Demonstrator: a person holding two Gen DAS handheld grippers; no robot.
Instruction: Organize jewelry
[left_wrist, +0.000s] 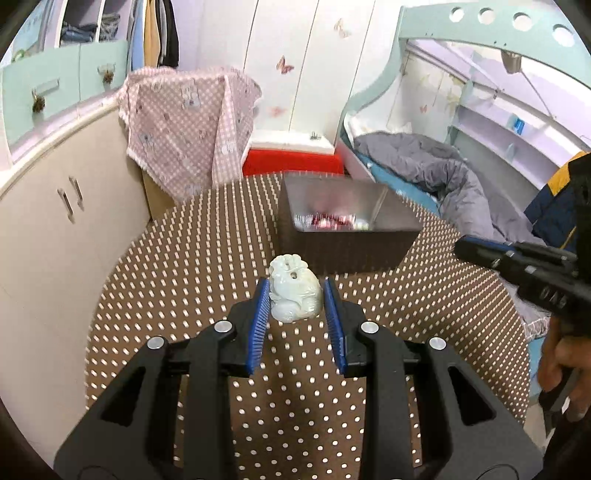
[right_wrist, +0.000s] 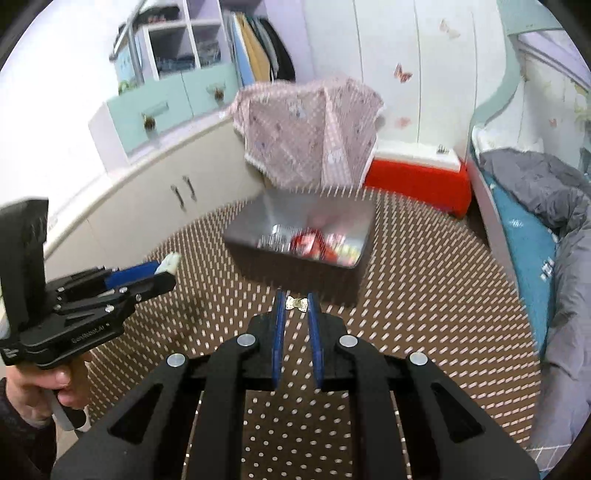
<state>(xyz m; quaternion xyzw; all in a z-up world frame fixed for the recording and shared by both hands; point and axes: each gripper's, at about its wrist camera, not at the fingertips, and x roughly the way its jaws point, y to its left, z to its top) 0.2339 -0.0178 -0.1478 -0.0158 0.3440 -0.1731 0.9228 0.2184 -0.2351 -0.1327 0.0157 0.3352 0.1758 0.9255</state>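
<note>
While clamped in left tongs (left_wrist: 295, 295), jade carving (left_wrist: 294, 293), off the polka-dot table (left_wrist: 406, 314).

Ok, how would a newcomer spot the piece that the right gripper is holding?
Find the brown dotted table and the dark box on it. In front of it, the right gripper pinches a tiny gold bow-shaped piece, far smaller than the pale green carving in the left gripper.

A pale carved jade pendant (left_wrist: 294, 295) sat upright between blue pads; a tiny bow-shaped charm (right_wrist: 297, 304) hung pinched; the dark box (left_wrist: 347, 229), at 12 o'clock, held red pieces.
</note>
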